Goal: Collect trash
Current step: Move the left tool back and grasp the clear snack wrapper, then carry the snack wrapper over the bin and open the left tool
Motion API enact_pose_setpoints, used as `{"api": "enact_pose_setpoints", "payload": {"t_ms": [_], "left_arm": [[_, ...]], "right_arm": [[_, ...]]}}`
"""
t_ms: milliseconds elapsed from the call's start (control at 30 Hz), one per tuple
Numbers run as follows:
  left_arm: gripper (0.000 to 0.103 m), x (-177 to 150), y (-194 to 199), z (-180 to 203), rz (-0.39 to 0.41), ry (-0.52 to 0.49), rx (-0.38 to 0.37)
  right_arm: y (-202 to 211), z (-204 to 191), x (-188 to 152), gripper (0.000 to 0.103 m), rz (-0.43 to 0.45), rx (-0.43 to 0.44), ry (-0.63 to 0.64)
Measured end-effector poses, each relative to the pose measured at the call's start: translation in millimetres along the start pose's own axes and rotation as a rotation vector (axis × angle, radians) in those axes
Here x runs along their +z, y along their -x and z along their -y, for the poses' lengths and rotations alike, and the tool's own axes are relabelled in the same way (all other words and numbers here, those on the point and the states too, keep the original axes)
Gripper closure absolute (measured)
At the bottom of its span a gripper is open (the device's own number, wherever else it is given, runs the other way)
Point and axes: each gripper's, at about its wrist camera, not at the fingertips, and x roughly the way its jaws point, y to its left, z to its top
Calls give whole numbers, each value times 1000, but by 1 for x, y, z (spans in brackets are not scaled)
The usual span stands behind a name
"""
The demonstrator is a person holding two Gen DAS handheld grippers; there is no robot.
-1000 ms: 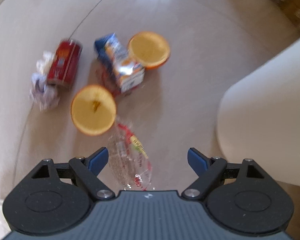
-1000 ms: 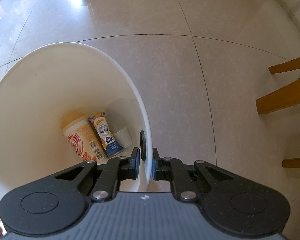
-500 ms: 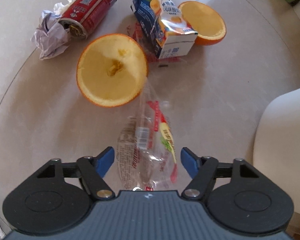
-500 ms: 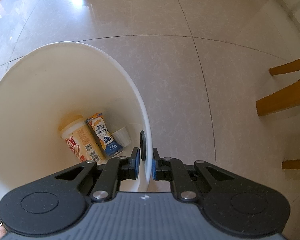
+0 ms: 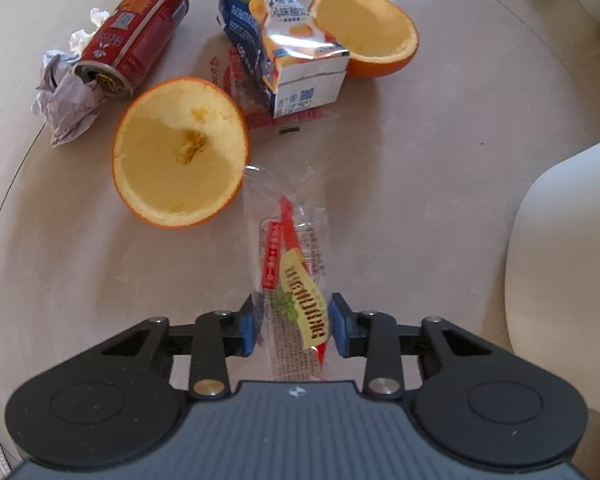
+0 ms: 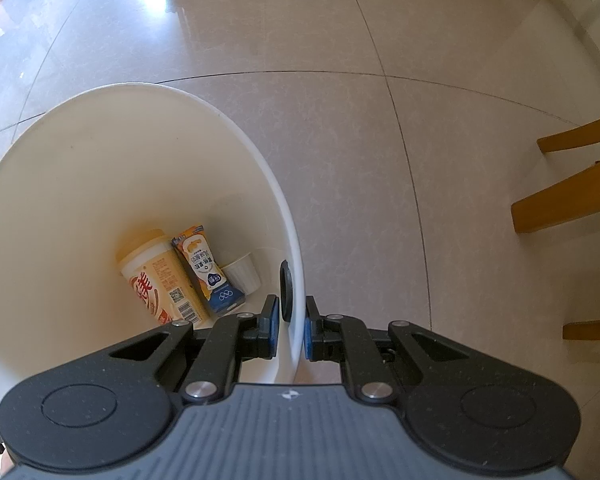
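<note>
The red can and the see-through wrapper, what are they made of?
The red can looks like thin metal: its printed skin is glossy and the rim silvery. The wrapper looks like clear plastic film: the table shows through it, and it crinkles between the closing left gripper.

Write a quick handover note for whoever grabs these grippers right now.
Left gripper: jaws closing on the clear wrapper on the table.
Right gripper: shut on the white bin rim.
Done: a cup, a carton and a small white cup are in the bin.
Left: wrapper, two orange halves, blue carton, red can, crumpled paper.
</note>
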Motion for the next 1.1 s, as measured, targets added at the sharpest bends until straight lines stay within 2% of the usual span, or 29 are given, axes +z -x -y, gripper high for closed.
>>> {"api": "enact_pose_setpoints", "payload": {"t_ms": [167, 467, 733, 900, 1100], "left_arm": [[76, 14, 13, 1, -24, -54, -15], [77, 39, 66, 16, -37, -278, -1], [77, 52, 149, 37, -61, -501, -29], [77, 51, 212, 73, -27, -676, -30], [77, 57, 278, 124, 32, -800, -92]], "right_arm": [[0, 1, 1, 89, -1, 2, -2], [3, 4, 2, 89, -3, 11, -5], [2, 4, 2, 89, -7, 13, 2], [1, 3, 2, 89, -10, 15, 0], [1, 6, 2, 89, -14, 27, -6]]}}
